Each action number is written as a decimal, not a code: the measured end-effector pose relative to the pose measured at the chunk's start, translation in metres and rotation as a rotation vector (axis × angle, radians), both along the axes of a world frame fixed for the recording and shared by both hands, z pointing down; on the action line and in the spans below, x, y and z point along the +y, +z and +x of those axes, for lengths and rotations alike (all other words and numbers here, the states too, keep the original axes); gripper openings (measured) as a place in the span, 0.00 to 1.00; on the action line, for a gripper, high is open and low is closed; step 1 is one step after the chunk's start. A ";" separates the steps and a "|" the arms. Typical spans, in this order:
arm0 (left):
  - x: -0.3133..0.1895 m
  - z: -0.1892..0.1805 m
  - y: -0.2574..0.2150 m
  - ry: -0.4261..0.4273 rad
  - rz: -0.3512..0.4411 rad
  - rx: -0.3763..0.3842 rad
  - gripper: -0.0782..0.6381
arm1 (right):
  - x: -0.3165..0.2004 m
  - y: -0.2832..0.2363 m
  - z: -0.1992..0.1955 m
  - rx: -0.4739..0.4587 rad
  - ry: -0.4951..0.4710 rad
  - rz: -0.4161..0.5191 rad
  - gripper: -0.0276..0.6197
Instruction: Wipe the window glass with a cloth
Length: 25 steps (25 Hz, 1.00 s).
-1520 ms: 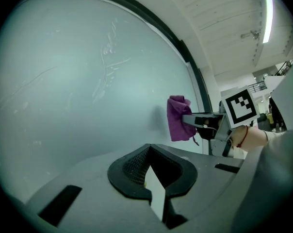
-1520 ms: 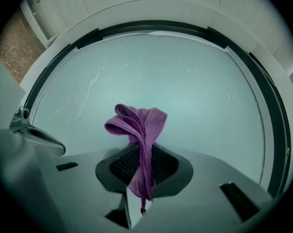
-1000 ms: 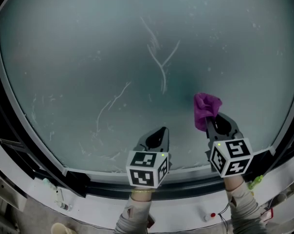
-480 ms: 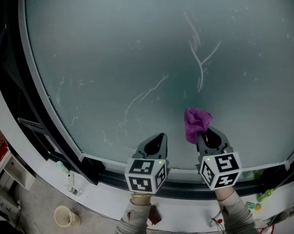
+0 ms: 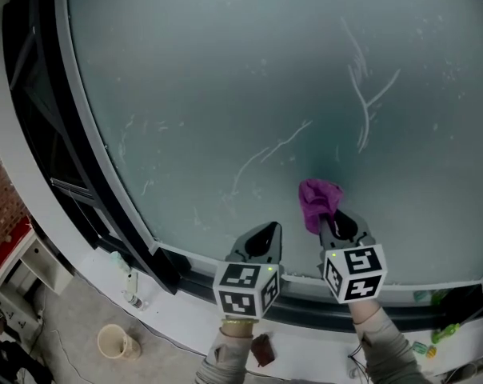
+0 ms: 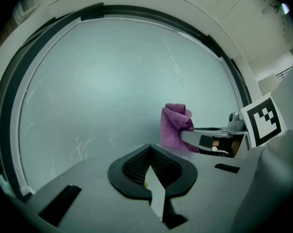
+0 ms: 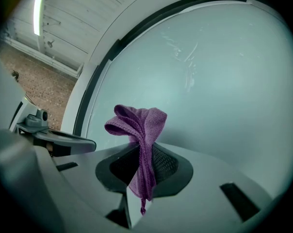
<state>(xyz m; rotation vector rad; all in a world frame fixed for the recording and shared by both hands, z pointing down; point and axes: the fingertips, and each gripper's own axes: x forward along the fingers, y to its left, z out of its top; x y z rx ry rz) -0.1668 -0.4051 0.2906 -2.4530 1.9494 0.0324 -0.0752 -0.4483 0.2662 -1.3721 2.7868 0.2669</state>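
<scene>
A frosted window glass (image 5: 249, 78) fills the head view, with white scratch-like streaks (image 5: 365, 86) at the upper right. My right gripper (image 5: 331, 224) is shut on a purple cloth (image 5: 317, 201), which bunches up from its jaws just before the lower glass. The same cloth (image 7: 139, 130) hangs pinched between the jaws in the right gripper view. My left gripper (image 5: 263, 238) sits to the left of it, shut with nothing in it, near the bottom frame. The cloth (image 6: 174, 128) shows to the right in the left gripper view.
A black window frame (image 5: 105, 190) and a white sill (image 5: 185, 310) run along the left and bottom. A cup (image 5: 115, 342) stands on the floor at lower left. A small bottle (image 5: 128, 282) lies on the sill. Green items (image 5: 424, 346) sit at lower right.
The view has swung left, so the streaks have slid to the upper right. Both grippers stay low by the frame, the right one still holding the cloth.
</scene>
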 end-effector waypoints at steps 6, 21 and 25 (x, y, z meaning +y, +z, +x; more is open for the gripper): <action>-0.002 -0.010 0.004 -0.018 -0.010 0.002 0.12 | -0.010 0.005 -0.011 0.010 -0.014 -0.021 0.13; -0.017 0.012 0.002 0.030 -0.014 0.005 0.12 | -0.023 0.003 0.013 0.016 0.045 -0.021 0.13; -0.020 0.026 0.002 0.058 -0.012 0.008 0.12 | -0.023 0.002 0.030 0.014 0.076 -0.019 0.13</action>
